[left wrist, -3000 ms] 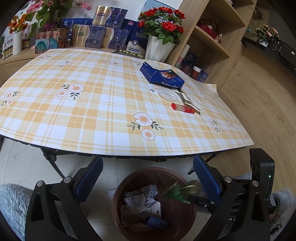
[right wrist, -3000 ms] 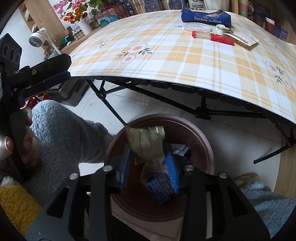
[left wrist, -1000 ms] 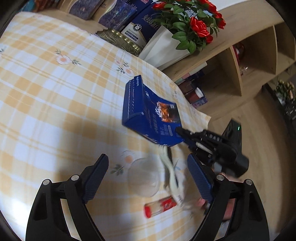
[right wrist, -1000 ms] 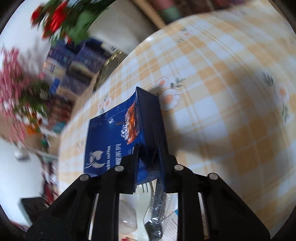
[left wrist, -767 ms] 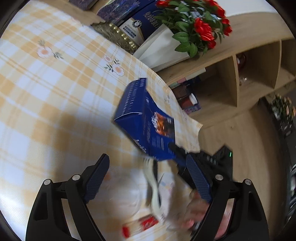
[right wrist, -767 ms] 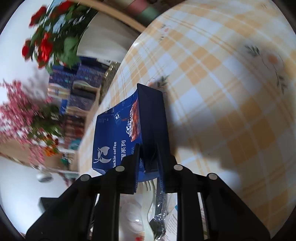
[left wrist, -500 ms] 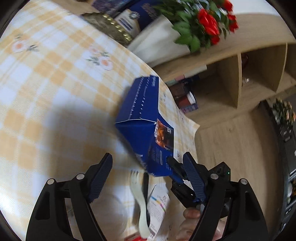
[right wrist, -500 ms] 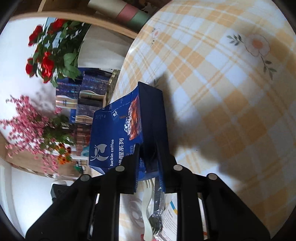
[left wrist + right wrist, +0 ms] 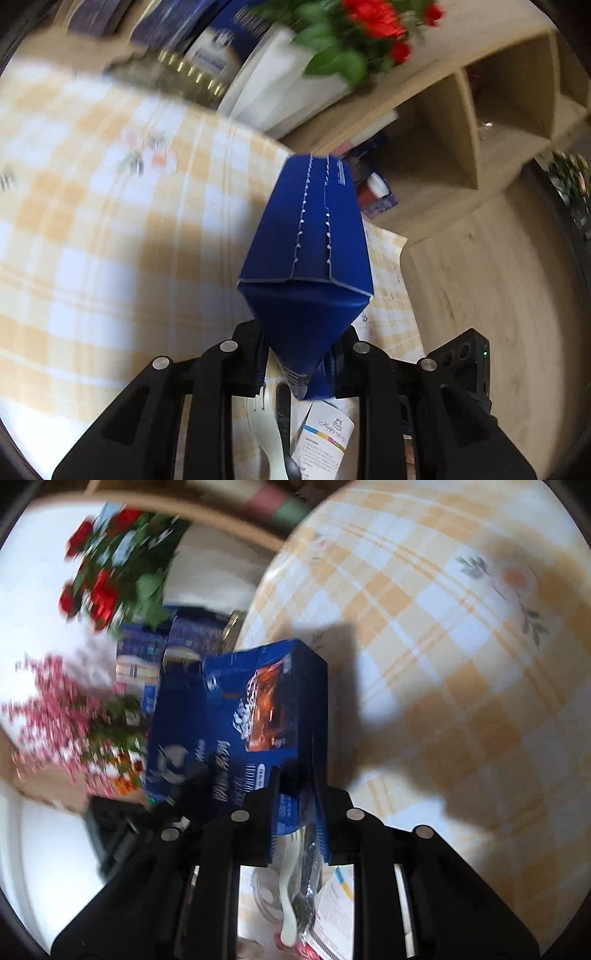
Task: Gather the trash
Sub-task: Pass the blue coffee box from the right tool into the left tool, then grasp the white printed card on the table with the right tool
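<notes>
The left gripper (image 9: 299, 363) is clamped on the lower corner of a blue carton (image 9: 306, 266), its jaws having just been closing with the carton between them. The right gripper (image 9: 297, 830) grips the same blue carton (image 9: 236, 723) at its near edge; its jaws have just been opening slightly, yet the pads are still seen pressed on the cardboard. The carton is held up off a table covered in a yellow checked cloth (image 9: 92, 240) printed with small flowers. On the carton's face a picture of a drink and white lettering are seen, but the writing is too blurred to be read. Under the grippers a white plastic fork (image 9: 264, 439), a black utensil in a clear wrapper (image 9: 286, 435) and a paper leaflet (image 9: 325, 441) lie on the cloth; "Happy" can be made out on the leaflet, the rest being too small. Beyond the table, red roses (image 9: 373, 22) in a white vase (image 9: 273, 88), blue boxes (image 9: 221, 40) with unreadable labels and wooden shelves (image 9: 480, 122) are seen.
</notes>
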`<state>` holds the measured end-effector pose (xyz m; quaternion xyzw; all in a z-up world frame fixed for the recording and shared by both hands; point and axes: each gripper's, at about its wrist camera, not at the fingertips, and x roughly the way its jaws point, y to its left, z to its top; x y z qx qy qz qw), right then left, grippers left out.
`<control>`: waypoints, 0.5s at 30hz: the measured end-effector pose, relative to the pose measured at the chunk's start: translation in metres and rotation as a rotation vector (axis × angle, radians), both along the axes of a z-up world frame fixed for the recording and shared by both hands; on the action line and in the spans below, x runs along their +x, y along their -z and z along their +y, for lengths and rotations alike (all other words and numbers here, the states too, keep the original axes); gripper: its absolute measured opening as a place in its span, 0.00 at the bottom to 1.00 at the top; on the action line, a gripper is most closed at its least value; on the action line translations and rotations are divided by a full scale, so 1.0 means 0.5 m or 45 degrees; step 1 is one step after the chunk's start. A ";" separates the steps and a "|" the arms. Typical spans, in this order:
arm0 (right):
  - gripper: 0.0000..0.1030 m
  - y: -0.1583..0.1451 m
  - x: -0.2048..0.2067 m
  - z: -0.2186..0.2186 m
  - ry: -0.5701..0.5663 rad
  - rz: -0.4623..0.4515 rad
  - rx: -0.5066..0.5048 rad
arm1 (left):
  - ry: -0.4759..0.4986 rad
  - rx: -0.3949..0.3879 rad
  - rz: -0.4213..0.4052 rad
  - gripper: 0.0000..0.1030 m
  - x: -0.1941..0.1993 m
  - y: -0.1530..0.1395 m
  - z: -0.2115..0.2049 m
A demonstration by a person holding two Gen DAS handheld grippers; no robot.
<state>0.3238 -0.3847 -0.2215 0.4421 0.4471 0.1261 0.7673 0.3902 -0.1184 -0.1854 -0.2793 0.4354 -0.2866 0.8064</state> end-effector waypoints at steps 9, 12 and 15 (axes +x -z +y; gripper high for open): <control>0.41 -0.043 -0.051 0.059 -0.124 -0.033 -0.250 | -0.094 0.078 -0.188 0.21 -0.070 -0.122 0.165; 0.41 -0.050 -0.071 0.075 -0.149 -0.040 -0.319 | -0.092 0.129 -0.197 0.21 -0.105 -0.143 0.220; 0.41 -0.059 -0.089 0.091 -0.179 -0.050 -0.386 | -0.067 0.201 -0.202 0.21 -0.151 -0.153 0.269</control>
